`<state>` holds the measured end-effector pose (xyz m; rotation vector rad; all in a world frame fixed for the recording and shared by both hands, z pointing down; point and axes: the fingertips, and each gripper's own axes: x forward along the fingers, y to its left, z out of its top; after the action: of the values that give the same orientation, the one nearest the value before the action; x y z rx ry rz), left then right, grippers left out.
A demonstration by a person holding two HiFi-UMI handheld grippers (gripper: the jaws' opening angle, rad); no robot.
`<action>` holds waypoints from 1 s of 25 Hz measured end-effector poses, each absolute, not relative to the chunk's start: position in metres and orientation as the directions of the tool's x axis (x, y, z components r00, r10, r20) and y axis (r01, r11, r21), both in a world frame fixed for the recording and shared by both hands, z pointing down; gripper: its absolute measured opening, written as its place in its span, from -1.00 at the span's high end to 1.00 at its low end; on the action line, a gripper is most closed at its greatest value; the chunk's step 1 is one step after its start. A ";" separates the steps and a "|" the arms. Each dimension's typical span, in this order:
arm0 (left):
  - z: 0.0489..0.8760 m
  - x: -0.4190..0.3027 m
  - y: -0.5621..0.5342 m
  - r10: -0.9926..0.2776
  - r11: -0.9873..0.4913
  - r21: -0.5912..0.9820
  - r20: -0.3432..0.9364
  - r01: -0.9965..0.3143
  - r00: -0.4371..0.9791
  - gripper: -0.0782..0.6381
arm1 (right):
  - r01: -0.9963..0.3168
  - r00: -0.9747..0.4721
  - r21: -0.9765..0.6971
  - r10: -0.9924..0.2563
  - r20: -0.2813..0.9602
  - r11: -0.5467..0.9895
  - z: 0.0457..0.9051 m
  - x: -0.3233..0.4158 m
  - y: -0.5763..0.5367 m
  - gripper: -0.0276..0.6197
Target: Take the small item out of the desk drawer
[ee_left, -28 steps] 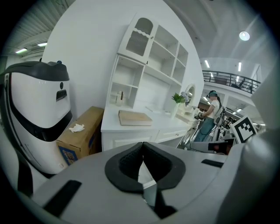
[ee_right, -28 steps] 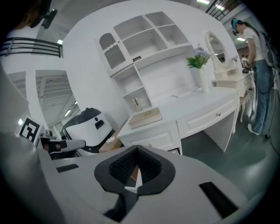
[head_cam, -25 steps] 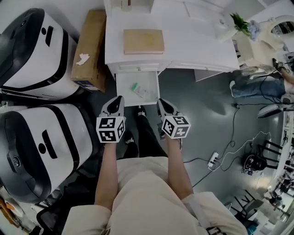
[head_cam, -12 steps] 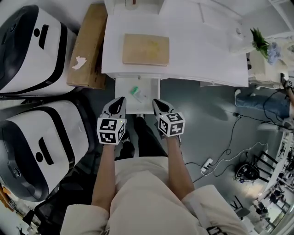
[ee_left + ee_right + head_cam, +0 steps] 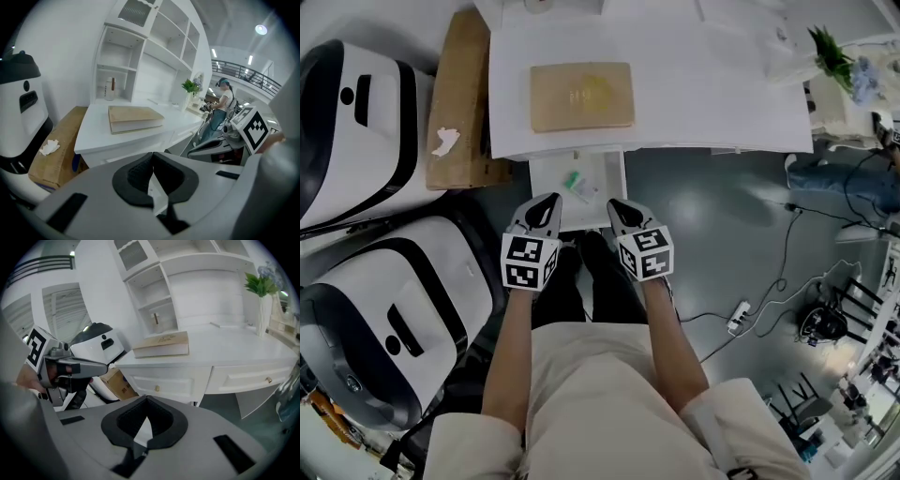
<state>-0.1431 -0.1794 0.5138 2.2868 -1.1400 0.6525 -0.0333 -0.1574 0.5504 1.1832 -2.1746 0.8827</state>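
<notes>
1. Head view: the drawer (image 5: 605, 187) stands open under the bench (image 5: 694, 103) edge. The small green item (image 5: 574, 181) lies inside it, left of centre. The left tongs (image 5: 547, 200) and right tongs (image 5: 615, 204) hover at the drawer's 7 and 5 o'clock, both closed and empty. My worry is that closed tips would shove the item deeper rather than grip it. The overhanging bench edge could also block a steep reach. A book (image 5: 581, 97) lies on the bench and a box (image 5: 455, 103) stands at its 9 o'clock. A cable (image 5: 759, 300) trails over the grey floor.
2. Left gripper view: the left tongs (image 5: 151, 157) have tips meeting with nothing between. The item is hidden behind them, so aiming here looks blind. White shelves (image 5: 140, 56) rise over the bench (image 5: 93, 136).
3. Right gripper view: the right tongs (image 5: 146, 400) are likewise pressed together and bare. A plant (image 5: 260, 284) stands at 2 o'clock.
</notes>
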 end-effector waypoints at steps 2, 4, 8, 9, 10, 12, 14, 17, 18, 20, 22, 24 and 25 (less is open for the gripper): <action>0.521 -0.141 -0.177 -0.551 -0.571 0.210 0.618 -0.794 0.560 0.73 | -0.876 -0.476 -0.308 -0.552 0.685 0.372 0.552 -0.033 -0.152 0.84; 0.528 -0.139 -0.173 -0.520 -0.615 0.200 0.625 -0.763 0.583 0.73 | -0.884 -0.462 -0.306 -0.567 0.682 0.352 0.555 -0.033 -0.142 0.84; 0.547 -0.134 -0.165 -0.449 -0.696 0.187 0.640 -0.693 0.624 0.73 | -0.912 -0.403 -0.261 -0.577 0.710 0.316 0.565 -0.025 -0.111 0.84; 0.551 -0.132 -0.163 -0.432 -0.714 0.184 0.643 -0.676 0.632 0.73 | -0.919 -0.389 -0.259 -0.580 0.716 0.297 0.568 -0.022 -0.103 0.84; 0.556 -0.130 -0.161 -0.416 -0.729 0.182 0.647 -0.660 0.639 0.73 | -0.925 -0.377 -0.262 -0.584 0.719 0.274 0.570 -0.018 -0.095 0.84; 0.564 -0.125 -0.158 -0.391 -0.756 0.176 0.652 -0.630 0.650 0.73 | -0.938 -0.346 -0.259 -0.594 0.726 0.231 0.574 -0.009 -0.081 0.84; 0.569 -0.120 -0.156 -0.370 -0.785 0.160 0.653 -0.598 0.661 0.73 | -0.950 -0.311 -0.239 -0.603 0.735 0.200 0.575 -0.001 -0.069 0.84; 0.576 -0.114 -0.149 -0.331 -0.831 0.134 0.660 -0.539 0.674 0.73 | -0.960 -0.277 -0.237 -0.624 0.731 0.148 0.577 0.005 -0.054 0.84; 0.579 -0.112 -0.147 -0.317 -0.842 0.130 0.665 -0.523 0.676 0.73 | -0.961 -0.269 -0.246 -0.632 0.727 0.126 0.578 0.007 -0.050 0.84; 0.586 -0.107 -0.145 -0.293 -0.861 0.122 0.675 -0.494 0.677 0.73 | -0.960 -0.255 -0.270 -0.648 0.718 0.078 0.579 0.011 -0.043 0.84; 0.594 -0.101 -0.144 -0.268 -0.877 0.116 0.687 -0.466 0.676 0.73 | -0.953 -0.247 -0.300 -0.661 0.708 0.035 0.581 0.014 -0.038 0.84; 0.606 -0.096 -0.142 -0.241 -0.885 0.126 0.700 -0.448 0.673 0.73 | -0.944 -0.252 -0.331 -0.670 0.699 0.010 0.583 0.012 -0.033 0.84; 0.613 -0.094 -0.142 -0.226 -0.889 0.130 0.707 -0.438 0.670 0.73 | -0.939 -0.260 -0.344 -0.671 0.694 0.008 0.585 0.010 -0.030 0.84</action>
<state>-0.0937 -0.1421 0.6125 2.5968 -0.5305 1.0430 0.0101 -0.0298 0.5854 1.6588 -1.9583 1.1184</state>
